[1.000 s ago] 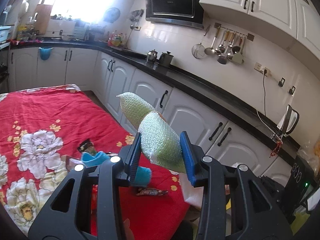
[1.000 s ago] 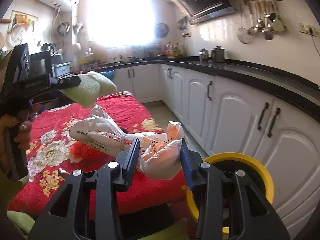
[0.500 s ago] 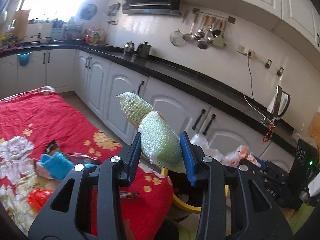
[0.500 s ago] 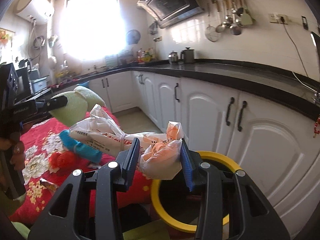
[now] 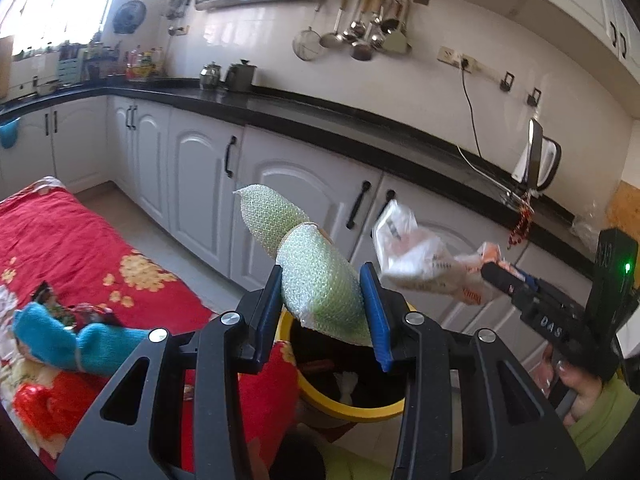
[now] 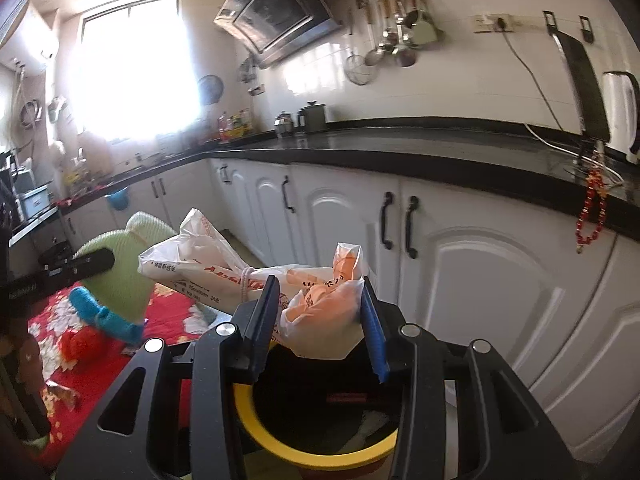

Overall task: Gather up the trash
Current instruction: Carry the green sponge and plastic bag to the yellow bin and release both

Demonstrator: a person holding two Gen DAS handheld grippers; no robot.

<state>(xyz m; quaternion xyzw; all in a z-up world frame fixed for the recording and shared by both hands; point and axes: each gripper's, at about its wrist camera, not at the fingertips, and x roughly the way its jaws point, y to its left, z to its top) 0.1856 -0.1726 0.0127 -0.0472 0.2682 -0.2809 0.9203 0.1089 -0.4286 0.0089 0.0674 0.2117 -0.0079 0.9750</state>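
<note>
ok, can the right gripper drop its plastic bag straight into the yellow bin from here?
Probably yes. The right gripper holds the plastic bag above the yellow bin, whose open mouth shows below the jaws with nothing between them.

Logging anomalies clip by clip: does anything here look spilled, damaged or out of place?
Nothing looks spilled or damaged. Loose litter lies on the red floral tablecloth: a blue knitted sock-like piece, an orange-red crumpled plastic scrap and a small shiny wrapper. That fits an unfinished cleanup beside the yellow-rimmed black bin.
</note>
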